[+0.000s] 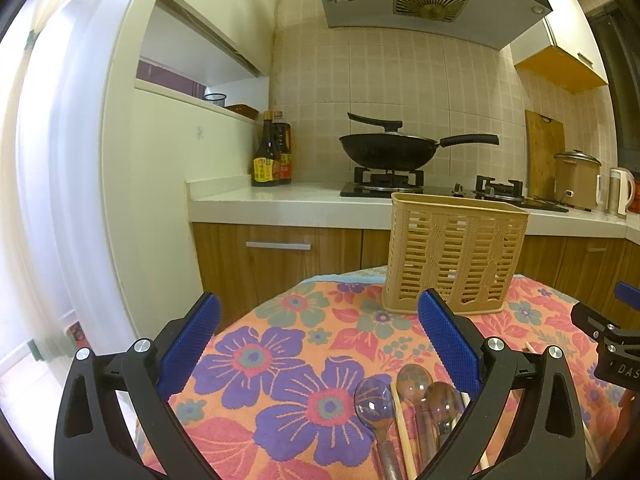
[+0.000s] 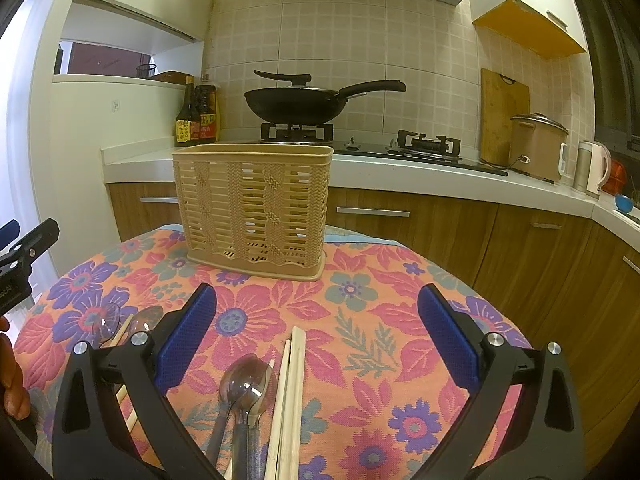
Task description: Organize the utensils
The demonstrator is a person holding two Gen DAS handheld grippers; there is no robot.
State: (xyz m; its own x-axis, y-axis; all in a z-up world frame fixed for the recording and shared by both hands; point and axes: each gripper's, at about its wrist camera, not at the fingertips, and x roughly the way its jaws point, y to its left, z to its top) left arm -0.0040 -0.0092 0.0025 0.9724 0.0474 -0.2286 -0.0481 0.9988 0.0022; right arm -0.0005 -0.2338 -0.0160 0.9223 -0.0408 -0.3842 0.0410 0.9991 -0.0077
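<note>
A beige slatted utensil basket (image 1: 454,256) stands upright at the far side of the flowered table; it also shows in the right wrist view (image 2: 254,208). My left gripper (image 1: 320,340) is open and empty above the cloth, with three clear spoons (image 1: 408,396) and a chopstick (image 1: 402,424) lying near its right finger. My right gripper (image 2: 318,328) is open and empty above several spoons (image 2: 244,388) and a pair of chopsticks (image 2: 290,392) lying between its fingers. Two more spoons (image 2: 124,322) lie at the left.
The flowered cloth (image 2: 360,304) covers a round table. Behind it runs a kitchen counter (image 2: 400,168) with a black wok (image 2: 296,106) on the stove, sauce bottles (image 2: 196,114), a rice cooker (image 2: 536,148) and a kettle (image 2: 596,168).
</note>
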